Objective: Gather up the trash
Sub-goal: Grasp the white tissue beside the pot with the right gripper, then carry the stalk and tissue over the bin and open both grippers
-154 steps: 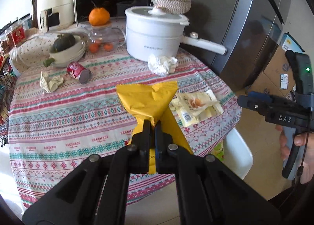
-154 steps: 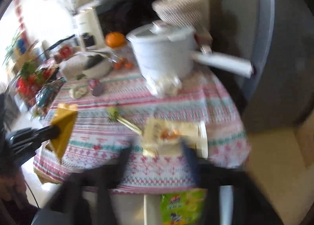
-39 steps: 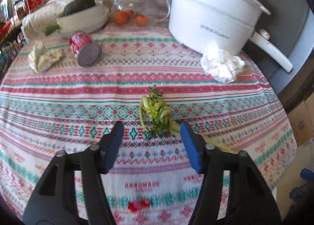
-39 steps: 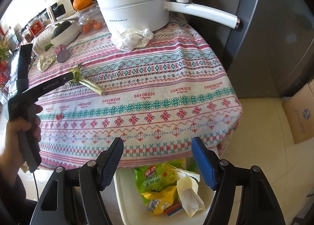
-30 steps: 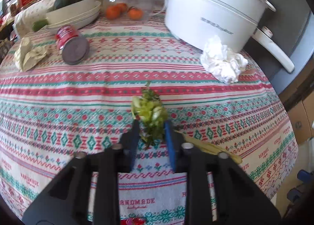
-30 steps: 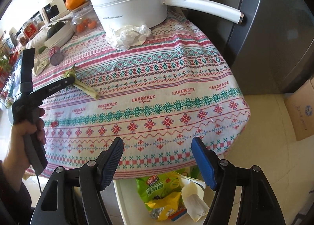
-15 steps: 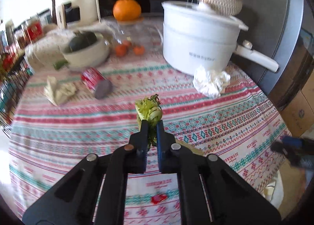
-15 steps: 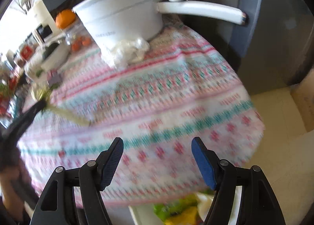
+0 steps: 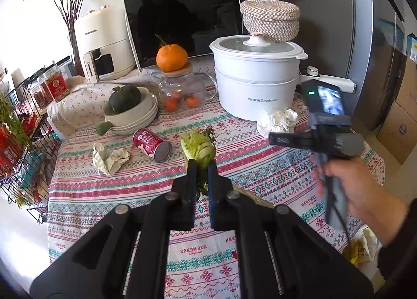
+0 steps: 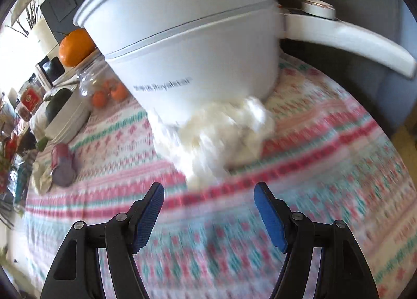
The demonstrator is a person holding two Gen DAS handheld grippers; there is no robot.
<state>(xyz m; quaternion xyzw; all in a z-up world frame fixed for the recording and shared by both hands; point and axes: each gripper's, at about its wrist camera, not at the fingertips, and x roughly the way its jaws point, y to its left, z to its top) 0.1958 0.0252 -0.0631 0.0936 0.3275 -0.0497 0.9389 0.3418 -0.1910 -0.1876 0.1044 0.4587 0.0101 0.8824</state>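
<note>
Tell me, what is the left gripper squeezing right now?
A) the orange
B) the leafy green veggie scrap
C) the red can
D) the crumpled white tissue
B: the left gripper is shut on the leafy green veggie scrap, lifted off the table, while the red can and the crumpled white tissue lie on the tablecloth.
</note>
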